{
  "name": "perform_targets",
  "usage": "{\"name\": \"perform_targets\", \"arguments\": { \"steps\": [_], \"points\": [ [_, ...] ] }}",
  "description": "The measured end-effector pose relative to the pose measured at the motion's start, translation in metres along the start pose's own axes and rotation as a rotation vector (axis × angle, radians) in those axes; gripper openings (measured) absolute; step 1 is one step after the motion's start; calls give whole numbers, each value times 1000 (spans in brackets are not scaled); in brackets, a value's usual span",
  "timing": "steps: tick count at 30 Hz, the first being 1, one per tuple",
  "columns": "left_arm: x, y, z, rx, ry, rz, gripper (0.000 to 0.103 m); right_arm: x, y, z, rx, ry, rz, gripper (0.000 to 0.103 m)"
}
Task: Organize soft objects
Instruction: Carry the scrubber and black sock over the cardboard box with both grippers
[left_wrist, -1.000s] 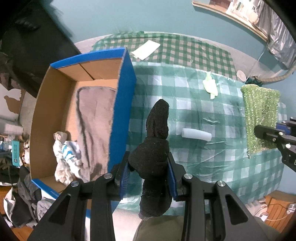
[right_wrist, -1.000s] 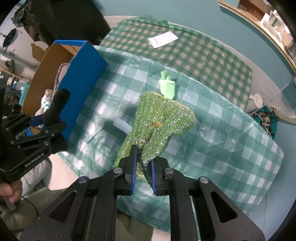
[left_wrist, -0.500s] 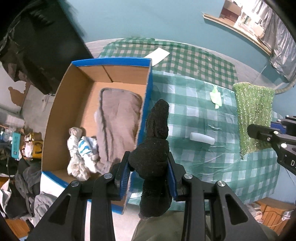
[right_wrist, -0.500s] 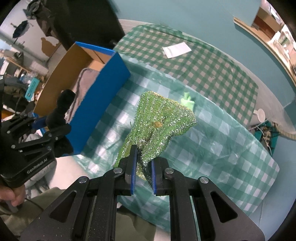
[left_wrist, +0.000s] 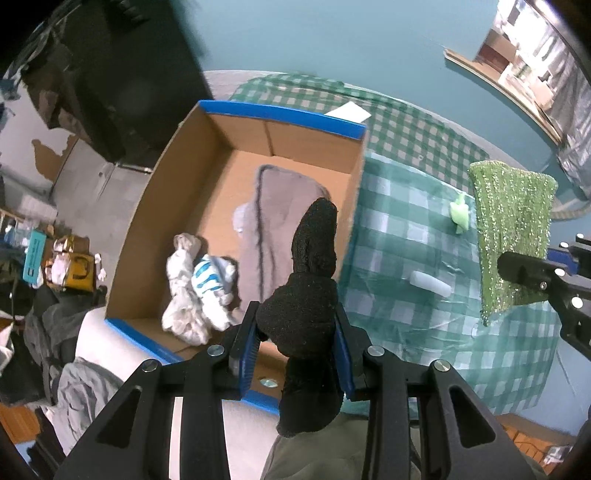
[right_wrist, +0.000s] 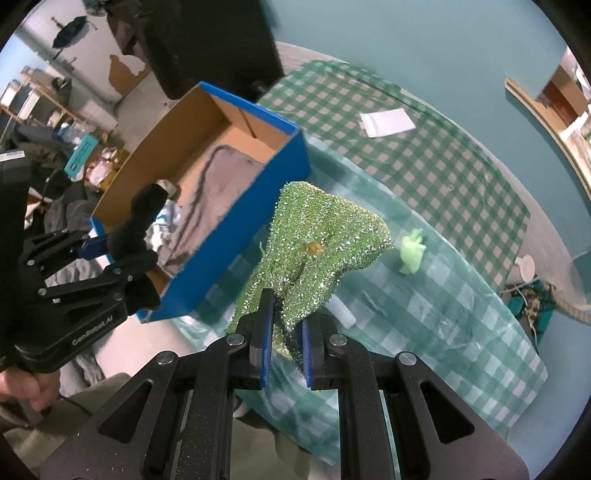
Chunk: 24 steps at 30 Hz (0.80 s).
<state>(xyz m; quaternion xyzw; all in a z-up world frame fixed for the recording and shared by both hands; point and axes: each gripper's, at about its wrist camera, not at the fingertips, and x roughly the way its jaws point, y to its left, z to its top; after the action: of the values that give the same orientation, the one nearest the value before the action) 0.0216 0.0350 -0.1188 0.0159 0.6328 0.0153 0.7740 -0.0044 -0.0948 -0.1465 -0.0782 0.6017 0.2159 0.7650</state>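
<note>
My left gripper (left_wrist: 297, 328) is shut on a black sock (left_wrist: 310, 280), which hangs above the near right corner of a blue-edged cardboard box (left_wrist: 284, 114). Inside the box lie a grey cloth (left_wrist: 280, 206) and a white and blue bundle (left_wrist: 201, 284). My right gripper (right_wrist: 286, 323) is shut on a sparkly green cloth (right_wrist: 317, 240), held above the checked table to the right of the box (right_wrist: 236, 229). The left gripper (right_wrist: 122, 254) with the sock (right_wrist: 142, 218) shows at the left of the right wrist view. The green cloth (left_wrist: 511, 221) shows at the right of the left wrist view.
On the green checked tablecloth (left_wrist: 406, 206) lie a small pale green item (left_wrist: 460, 214), a white cylinder (left_wrist: 430, 282) and a white paper (right_wrist: 386, 122). Clutter and clothes fill the floor at the left (left_wrist: 55, 258). A person's hand (right_wrist: 22, 387) holds the left gripper's handle.
Both grippers have moved left toward the box and risen, each keeping its hold. The left one with the sock went from over the table beside the box wall to over the box's corner.
</note>
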Motion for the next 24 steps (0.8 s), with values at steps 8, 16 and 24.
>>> {"name": "perform_targets", "arguments": {
  "steps": [8, 16, 24],
  "points": [
    [-4, 25, -1, -53, -3, 10, 36, 5, 28, 16, -56, -1, 21, 12],
    [-1, 51, -2, -91, 7, 18, 36, 13, 58, 33, -101, -4, 35, 12],
    [5, 75, 3, -119, 17, 24, 36, 25, 84, 49, -148, 2, 51, 12]
  ]
}}
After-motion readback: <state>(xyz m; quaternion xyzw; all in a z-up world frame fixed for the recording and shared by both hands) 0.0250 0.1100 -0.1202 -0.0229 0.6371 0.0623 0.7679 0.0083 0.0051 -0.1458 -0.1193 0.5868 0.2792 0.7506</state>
